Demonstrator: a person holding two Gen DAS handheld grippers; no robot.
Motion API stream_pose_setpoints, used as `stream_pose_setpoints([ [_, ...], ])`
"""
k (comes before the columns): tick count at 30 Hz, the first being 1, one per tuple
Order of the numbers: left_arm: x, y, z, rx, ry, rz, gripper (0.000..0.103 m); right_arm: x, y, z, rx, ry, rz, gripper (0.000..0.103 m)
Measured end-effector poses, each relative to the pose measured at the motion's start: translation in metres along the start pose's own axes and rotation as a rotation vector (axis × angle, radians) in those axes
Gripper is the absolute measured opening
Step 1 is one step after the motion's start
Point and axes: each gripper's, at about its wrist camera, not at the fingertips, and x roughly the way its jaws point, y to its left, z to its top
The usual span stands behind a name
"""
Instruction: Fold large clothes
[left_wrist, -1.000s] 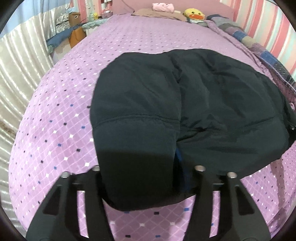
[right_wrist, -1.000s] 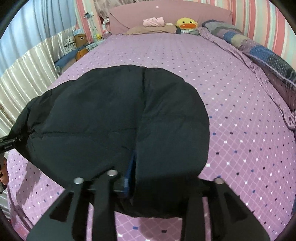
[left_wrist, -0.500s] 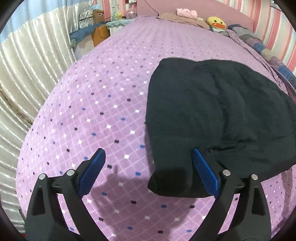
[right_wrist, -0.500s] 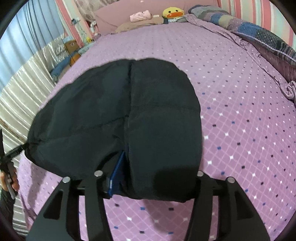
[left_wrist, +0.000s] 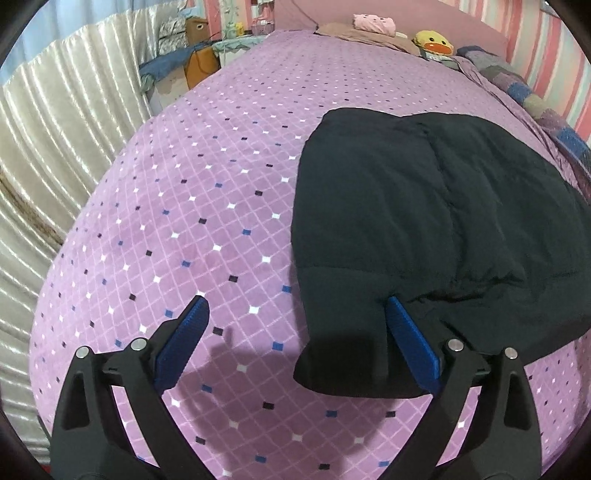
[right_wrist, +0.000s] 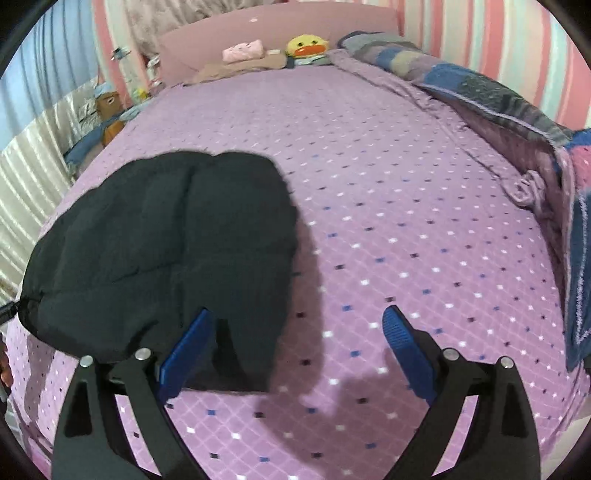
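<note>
Jacket (left_wrist: 424, 229): dark quilted cloth, matt, puffy, stitched seams. Bed (left_wrist: 207, 206) cover: soft lilac cloth, velvety nap, diamond print. Left hand-held gripper (left_wrist: 295, 341) and right hand-held gripper (right_wrist: 297, 343): matt black plastic, ribbed blue pads (left_wrist: 413, 347), shiny metal pins. Curtain (left_wrist: 62, 122): glossy, pleated.

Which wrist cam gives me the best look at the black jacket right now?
The left wrist view: the black jacket fills its right half, sharp, with quilt seams and the near folded edge by the open left gripper clear. The right wrist view shows the jacket smaller, slightly blurred, at lower left beside the open right gripper.
</note>
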Motion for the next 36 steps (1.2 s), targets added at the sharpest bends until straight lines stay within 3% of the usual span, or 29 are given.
stream_pose_setpoints([
  [3,0.014,-0.004,-0.002,0.018,0.008,0.017,0.098,0.028,0.012,-0.009,-0.057,0.033,-0.111,0.094],
  [7,0.04,-0.001,-0.009,0.016,0.047,-0.006,0.1,0.061,0.002,-0.023,-0.036,0.068,-0.085,0.095],
  [12,0.038,0.0,-0.007,-0.046,0.046,-0.019,0.1,0.045,-0.006,-0.026,-0.011,0.021,-0.07,0.096],
  [17,-0.016,-0.008,-0.007,-0.003,-0.047,0.042,0.1,-0.017,-0.001,-0.025,0.002,-0.093,-0.046,0.098],
  [22,-0.085,-0.044,0.002,0.016,-0.126,0.068,0.1,-0.08,0.027,-0.022,0.048,-0.195,-0.024,0.101],
  [25,-0.12,-0.072,0.0,0.036,-0.179,0.088,0.1,-0.103,0.046,-0.023,0.076,-0.205,-0.008,0.101],
  [29,-0.152,-0.109,-0.004,0.084,-0.192,0.033,0.1,-0.13,0.074,-0.029,0.081,-0.197,0.008,0.101],
  [32,-0.179,-0.142,-0.004,0.144,-0.235,-0.001,0.1,-0.153,0.098,-0.027,0.033,-0.239,0.005,0.101],
  [36,-0.204,-0.169,-0.006,0.18,-0.25,-0.01,0.1,-0.172,0.112,-0.018,0.051,-0.24,0.022,0.101],
])
